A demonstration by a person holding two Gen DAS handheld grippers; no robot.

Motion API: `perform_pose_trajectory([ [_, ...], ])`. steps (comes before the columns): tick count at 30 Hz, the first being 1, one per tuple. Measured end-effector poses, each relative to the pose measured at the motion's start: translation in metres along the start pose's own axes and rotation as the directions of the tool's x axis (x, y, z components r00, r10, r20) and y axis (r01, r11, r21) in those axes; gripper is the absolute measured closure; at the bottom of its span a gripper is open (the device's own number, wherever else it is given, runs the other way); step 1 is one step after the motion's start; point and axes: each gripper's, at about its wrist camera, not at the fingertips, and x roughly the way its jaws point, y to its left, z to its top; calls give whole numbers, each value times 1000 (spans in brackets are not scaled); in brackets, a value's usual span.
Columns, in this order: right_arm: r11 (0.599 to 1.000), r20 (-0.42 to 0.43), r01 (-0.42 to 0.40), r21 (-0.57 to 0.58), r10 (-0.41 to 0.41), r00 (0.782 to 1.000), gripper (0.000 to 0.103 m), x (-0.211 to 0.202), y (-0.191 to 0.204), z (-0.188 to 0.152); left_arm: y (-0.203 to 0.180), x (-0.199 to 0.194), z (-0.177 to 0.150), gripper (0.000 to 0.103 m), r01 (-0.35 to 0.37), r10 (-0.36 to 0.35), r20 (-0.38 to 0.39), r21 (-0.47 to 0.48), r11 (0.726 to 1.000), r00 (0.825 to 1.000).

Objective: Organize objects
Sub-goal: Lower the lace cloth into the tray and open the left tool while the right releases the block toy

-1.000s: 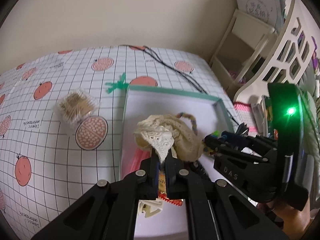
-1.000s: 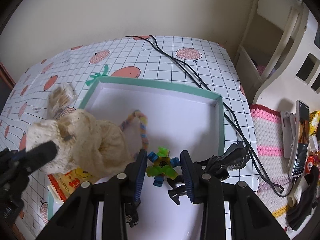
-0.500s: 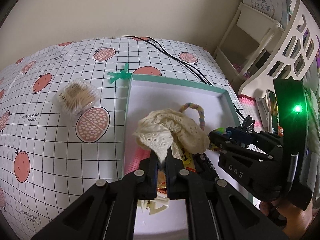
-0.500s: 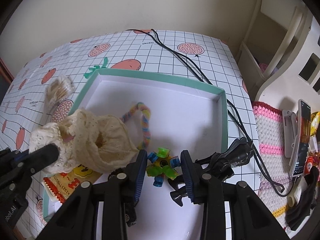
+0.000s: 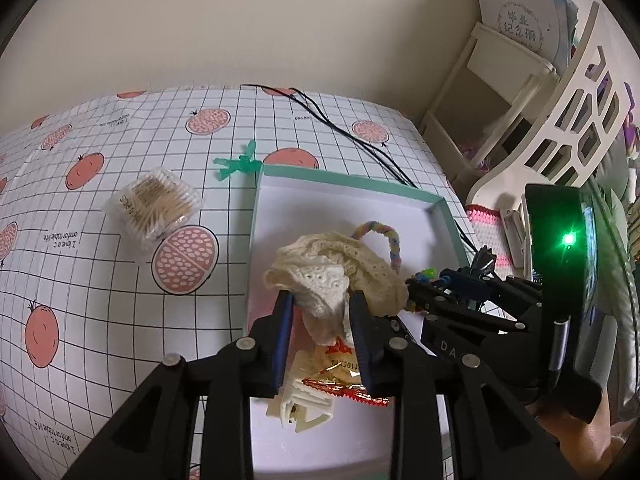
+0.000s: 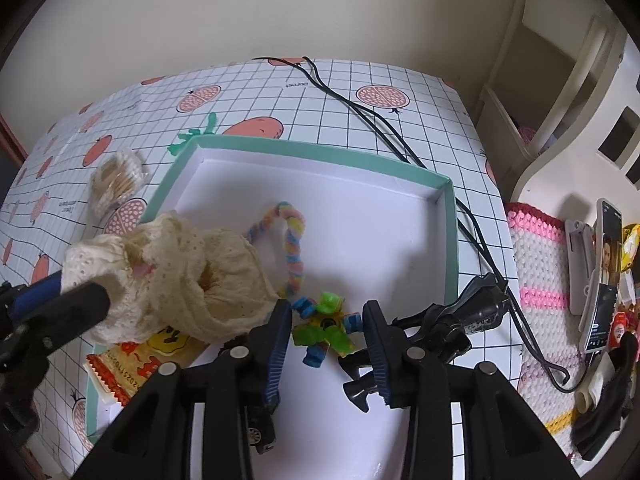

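Item one: a shallow tray [image 6: 450, 240] with teal rim and white floor, lying flat. Inside it, toward the left wall, a cream lace scrunchie [image 5: 340, 276] is crumpled in a heap, partly over a red-and-yellow snack packet [image 6: 132, 360] near the tray's near-left corner. A pastel pipe-cleaner loop [image 6: 294, 240] lies flat near the tray's middle. A green-and-blue block figure [image 6: 324, 332] lies just nearer than the loop. A white hair claw [image 5: 304, 408] sits beside the packet. A small black toy car [image 6: 260, 434] lies near the tray's near edge.
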Motion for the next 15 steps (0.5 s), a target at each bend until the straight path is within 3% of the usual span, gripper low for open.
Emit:
perform_pose_trajectory([
  [6, 1000, 10, -5, 17, 5, 1000, 61, -2, -3, 0, 6, -7, 2, 74, 14, -13, 33, -32, 999, 999],
  [13, 999, 22, -11, 47, 10, 1000, 53, -3, -7, 1, 16, -14, 4, 73, -23, 29, 74, -77, 997, 997],
  [15, 999, 27, -10, 50, 9, 1000, 53, -4, -7, 1, 20, -14, 5, 68, -40, 47, 76, -91, 995, 996],
])
